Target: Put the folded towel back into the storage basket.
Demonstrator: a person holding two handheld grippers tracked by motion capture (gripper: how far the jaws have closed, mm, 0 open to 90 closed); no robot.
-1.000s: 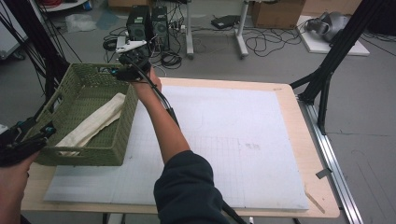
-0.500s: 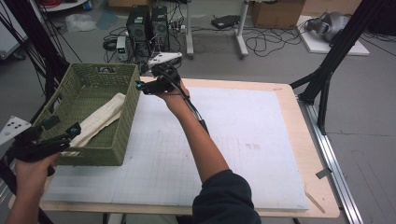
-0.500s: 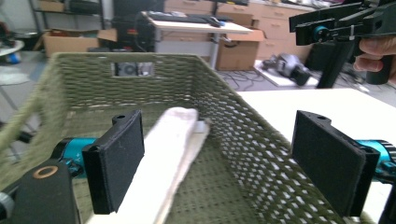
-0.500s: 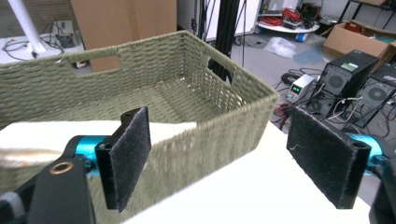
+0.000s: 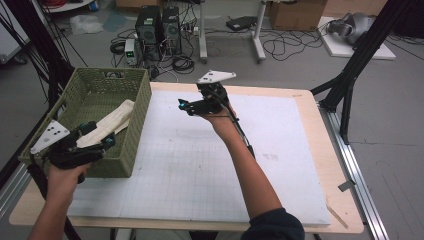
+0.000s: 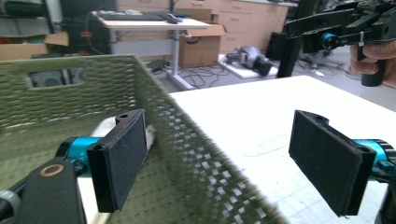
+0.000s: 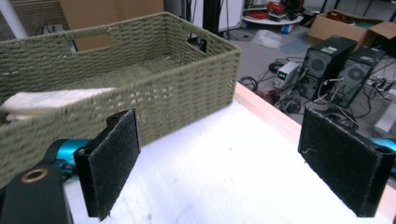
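Fingers of left gripper [image 6: 219,163] spread apart, straddling near wall of green woven basket [image 5: 135,107]; cream folded cloth [image 5: 107,122] inside basket, just beyond them. Right gripper [image 5: 187,106] fingers likewise apart, empty, above white mat [image 5: 280,150], basket ahead-left.

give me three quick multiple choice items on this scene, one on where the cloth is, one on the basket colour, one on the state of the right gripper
1. Where does the white cloth lie?
A. on the white mat
B. inside the basket
C. on the floor

2. What colour is the woven basket?
A. olive green
B. red
C. blue

3. How does the right gripper stand?
A. shut on the cloth
B. shut and empty
C. open and empty

Answers: 1 B, the cloth rests within the basket's walls in the high view. 2 A, the weave is olive green in every view. 3 C, the right gripper view shows its jaws wide apart with nothing between them.
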